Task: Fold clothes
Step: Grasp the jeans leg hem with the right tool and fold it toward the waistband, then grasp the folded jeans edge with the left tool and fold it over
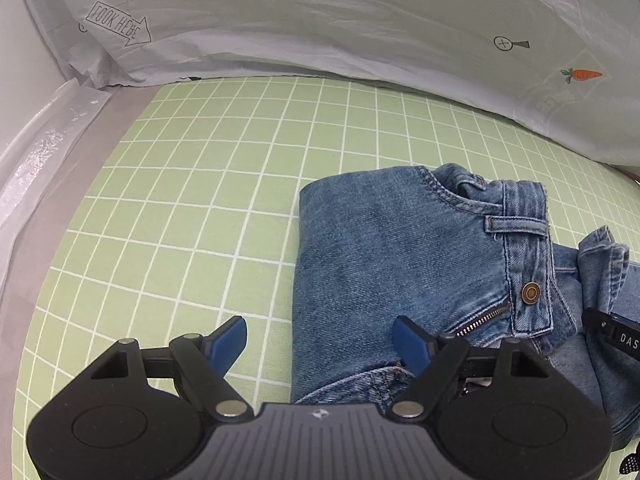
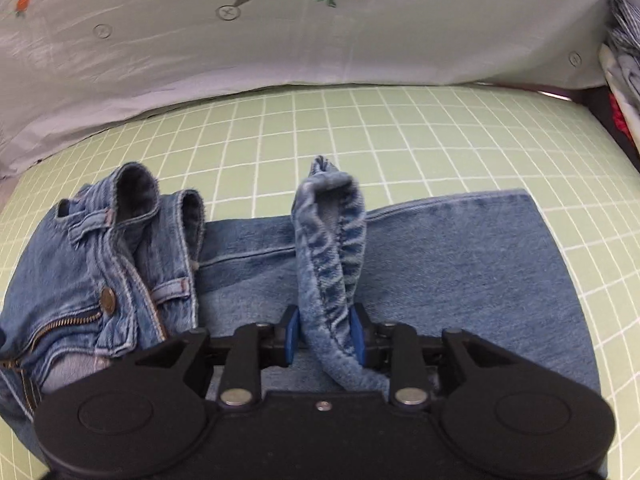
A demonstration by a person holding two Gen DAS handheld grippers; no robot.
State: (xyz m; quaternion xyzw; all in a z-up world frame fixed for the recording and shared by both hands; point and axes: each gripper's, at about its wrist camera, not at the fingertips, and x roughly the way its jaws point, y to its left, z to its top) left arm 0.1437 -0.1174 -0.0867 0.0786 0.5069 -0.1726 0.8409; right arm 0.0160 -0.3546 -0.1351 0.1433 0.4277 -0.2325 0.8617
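Note:
A pair of blue jeans (image 1: 400, 248) lies folded on the green grid mat (image 1: 192, 184), with its waistband, brass button and zipper facing up. My left gripper (image 1: 320, 344) is open and empty, hovering over the jeans' left edge. In the right wrist view the jeans (image 2: 460, 264) lie flat across the mat (image 2: 400, 136). My right gripper (image 2: 325, 340) is shut on the bunched leg hem (image 2: 332, 240) and holds it up above the folded denim. The waistband (image 2: 120, 248) sits to its left.
A white sheet printed with carrots (image 2: 280, 32) hangs along the back of the mat; it also shows in the left wrist view (image 1: 320, 20). A stack of folded clothes (image 2: 622, 72) stands at the far right. A taped table edge (image 1: 40, 152) runs down the left.

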